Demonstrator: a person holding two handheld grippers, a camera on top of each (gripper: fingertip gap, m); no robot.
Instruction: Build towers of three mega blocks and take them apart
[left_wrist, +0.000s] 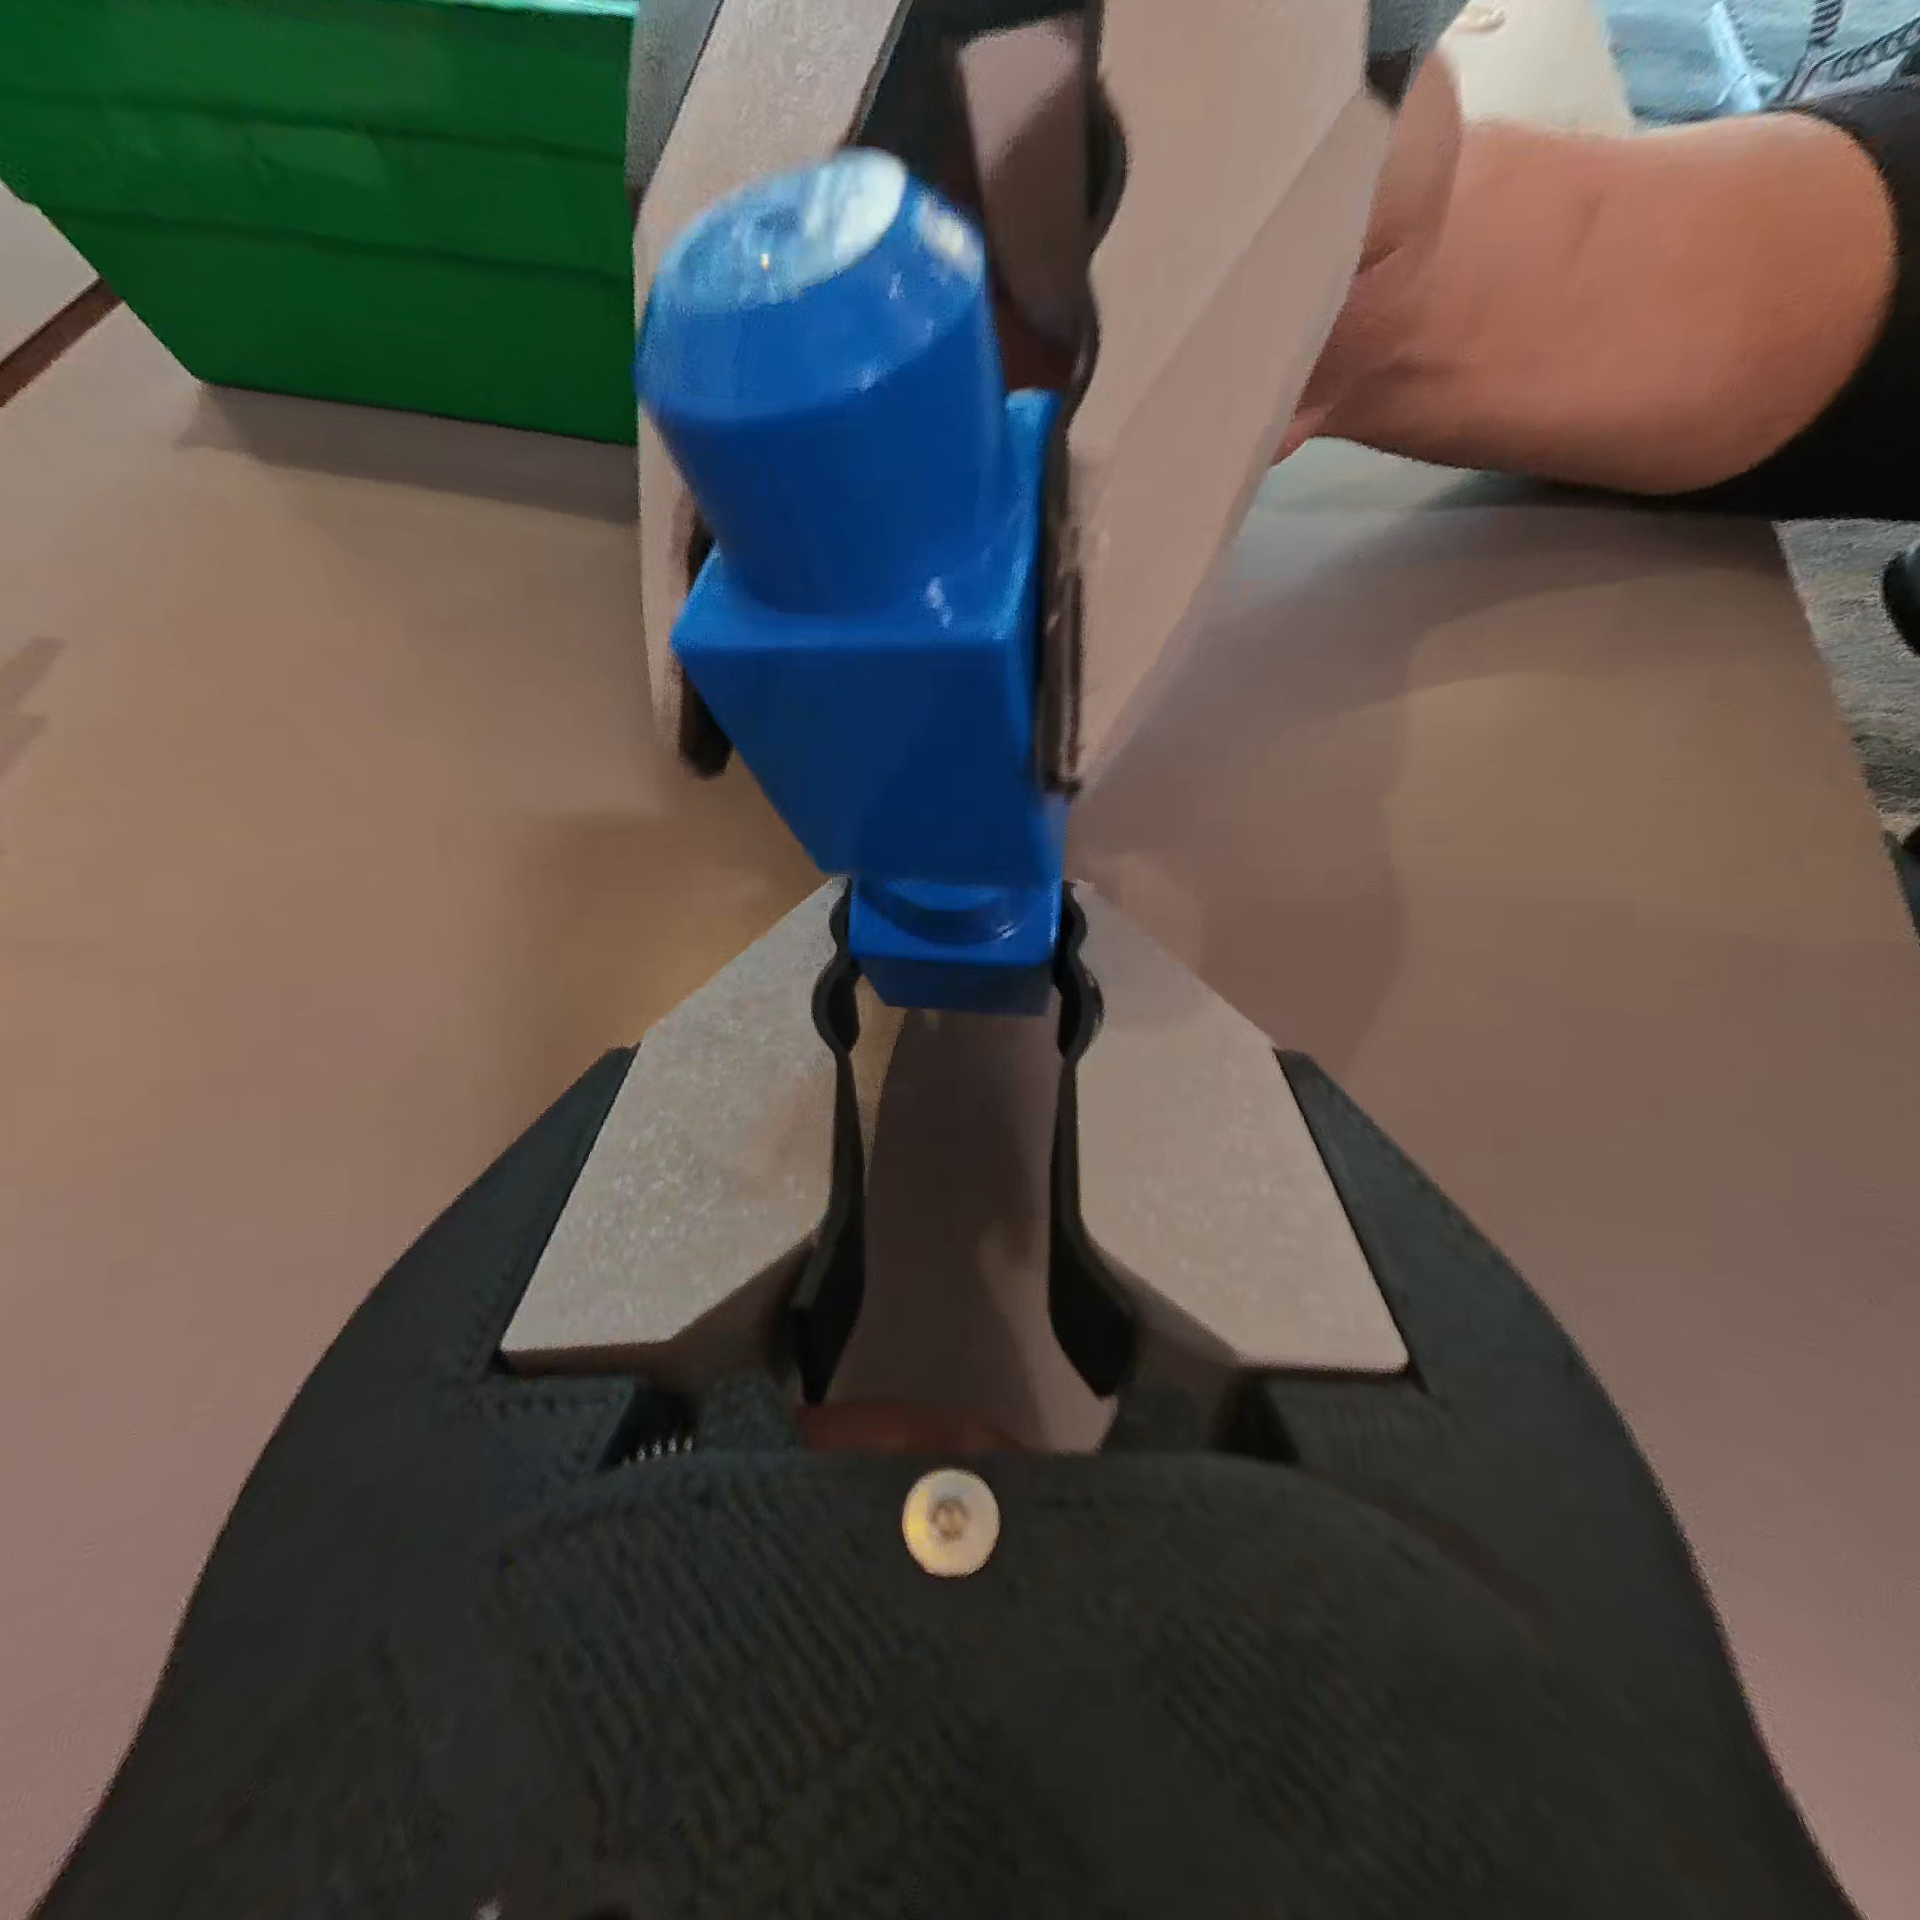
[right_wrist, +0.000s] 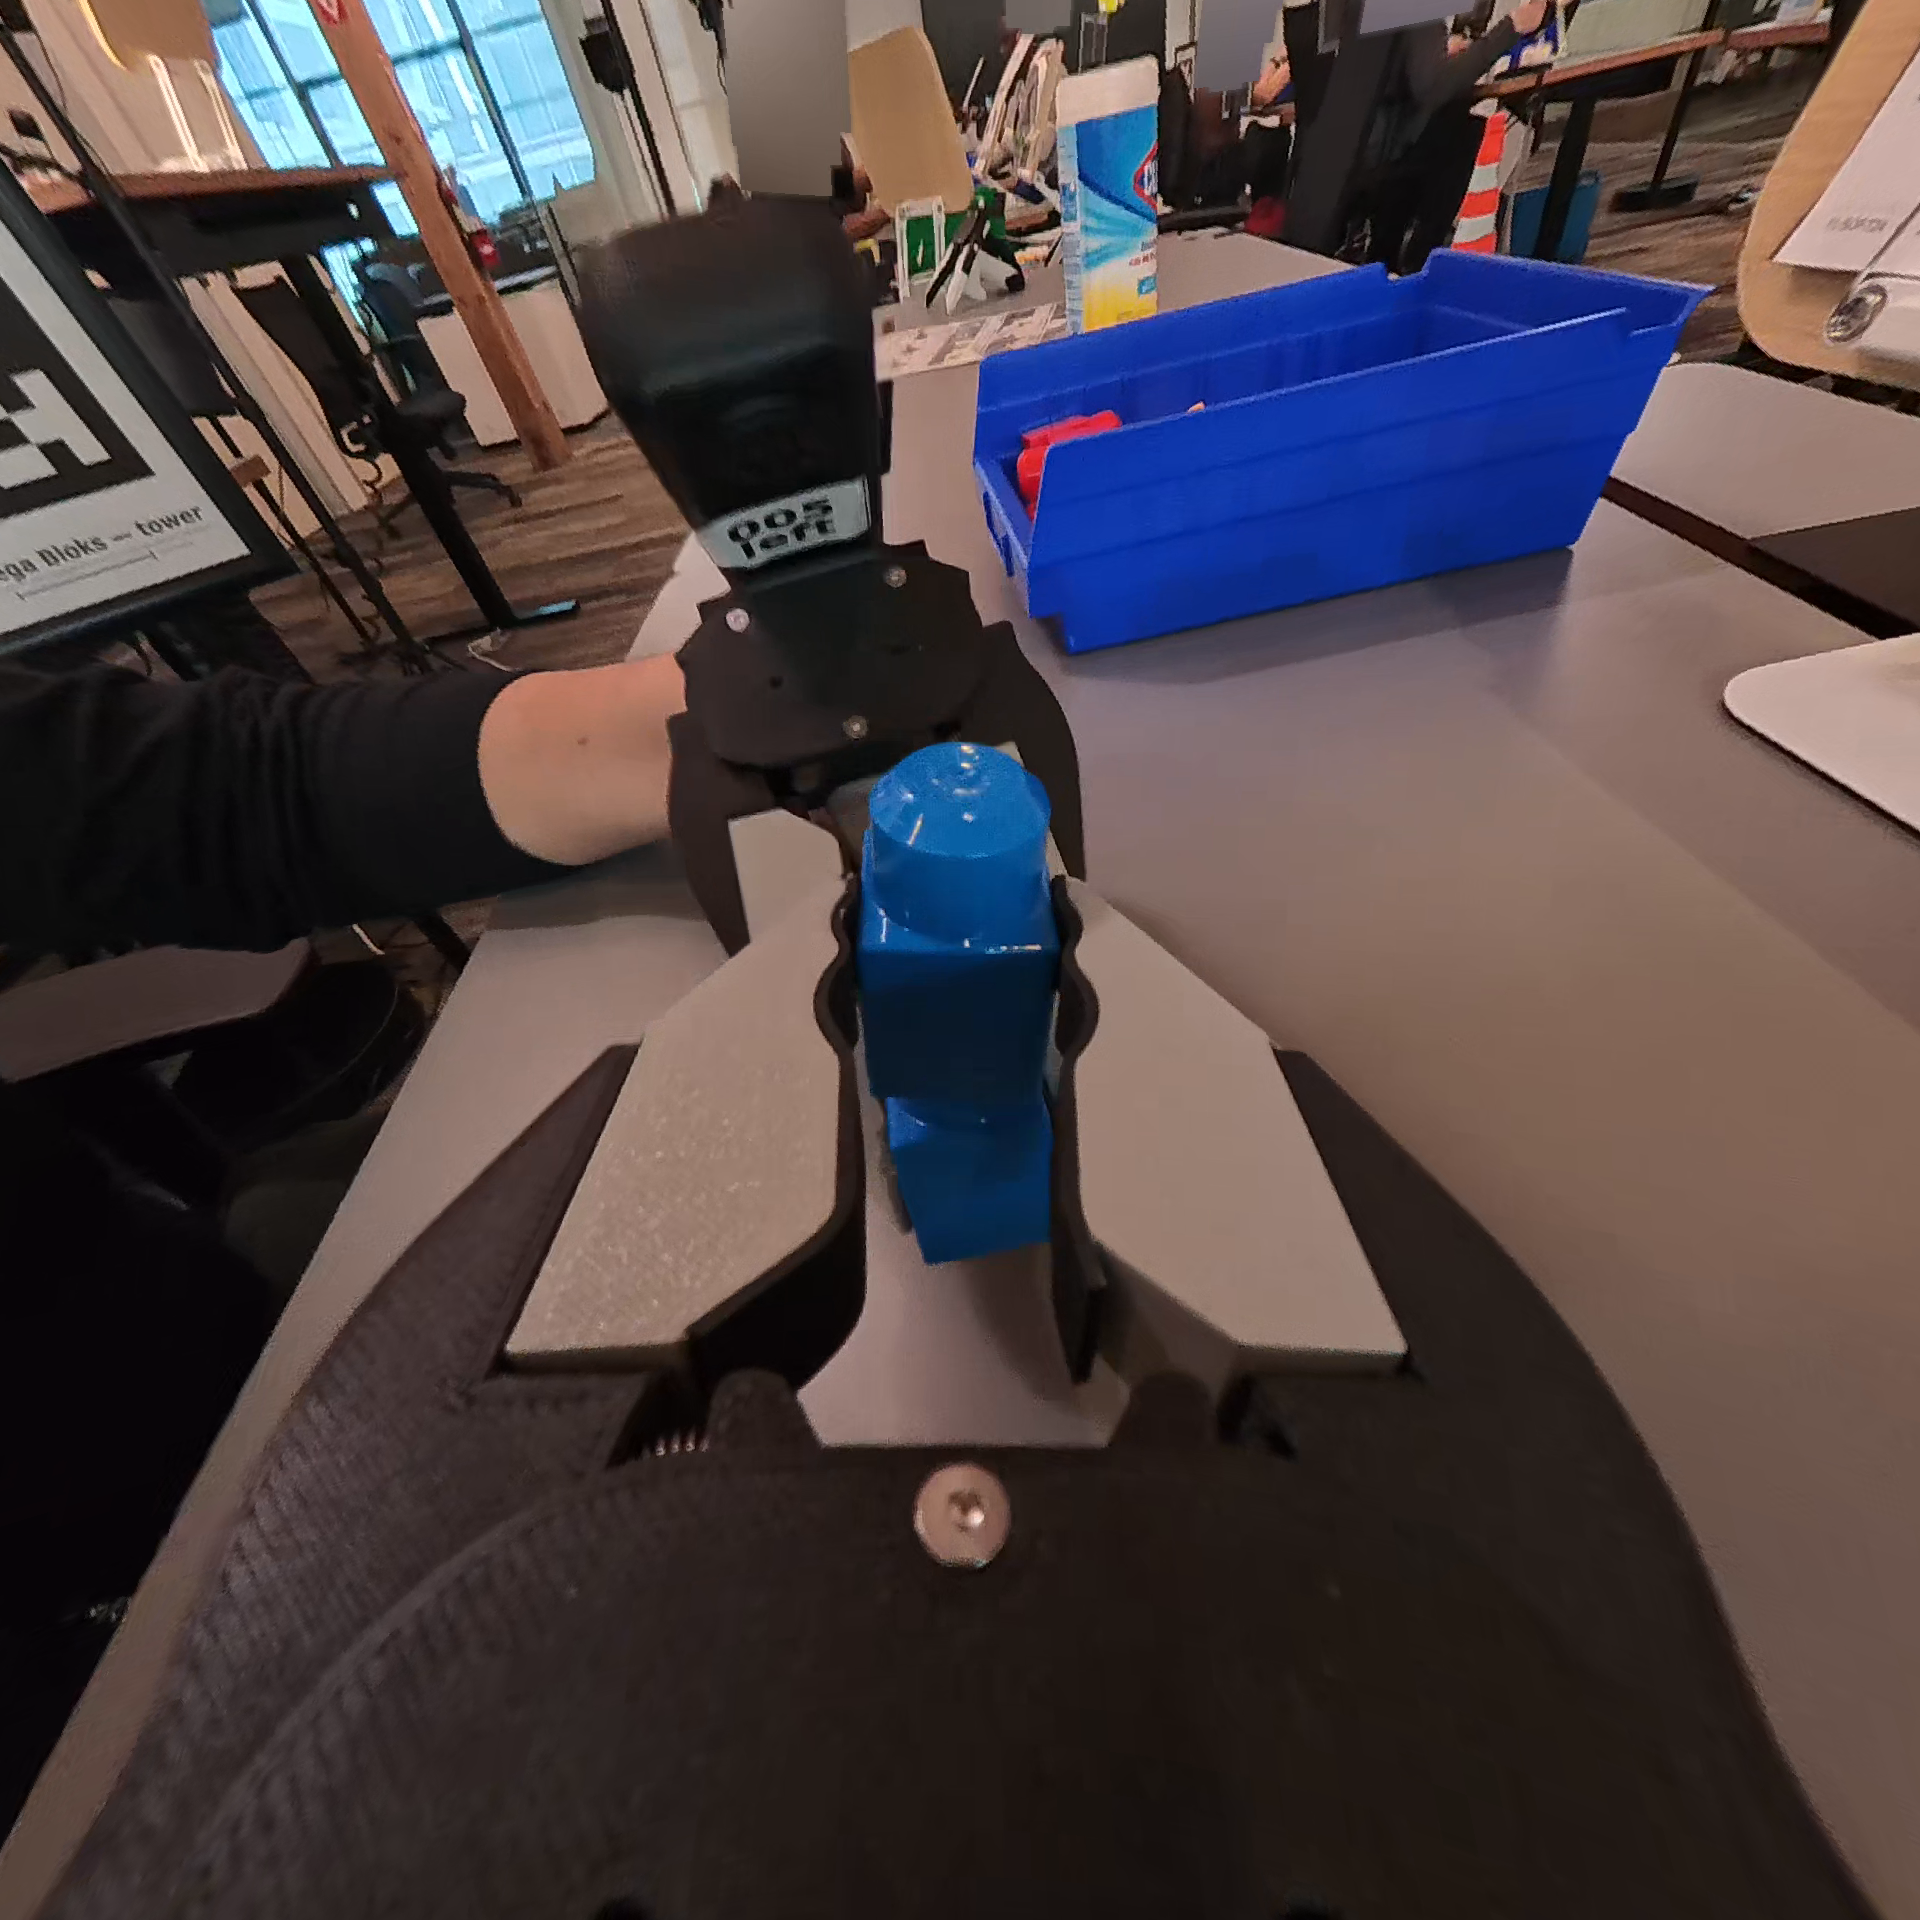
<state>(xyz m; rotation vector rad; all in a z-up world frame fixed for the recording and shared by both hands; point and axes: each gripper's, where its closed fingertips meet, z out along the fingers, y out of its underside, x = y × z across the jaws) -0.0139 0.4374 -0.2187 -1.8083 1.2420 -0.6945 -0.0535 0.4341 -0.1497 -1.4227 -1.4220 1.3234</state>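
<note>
Two blue mega blocks are joined end to end above the table (left_wrist: 312, 831). In the left wrist view, my left gripper (left_wrist: 956, 961) is shut on the near, lower blue block (left_wrist: 951, 977), with both pads pressed against its sides. The upper blue block (left_wrist: 862, 717), whose round stud points up, sits between the right gripper's grey fingers (left_wrist: 1226, 312) coming from the far side. In the right wrist view, my right gripper (right_wrist: 956, 982) is shut on that upper blue block (right_wrist: 956, 997). The lower block (right_wrist: 971, 1195) hangs beneath it, tilted. The left gripper's body (right_wrist: 821, 644) faces me; its fingertips are hidden there.
A green bin (left_wrist: 312, 208) stands at the back left. A blue bin (right_wrist: 1320, 468) holding a red block (right_wrist: 1060, 436) stands at the back right, with a wipes canister (right_wrist: 1110, 197) behind it. A sign board (right_wrist: 83, 468) is on the left and a white object (right_wrist: 1829, 727) on the right. My hands' fingertips stand some 7 cm from each other. Left tips and right tips are each some 35 cm from the white object (right_wrist: 1829, 727).
</note>
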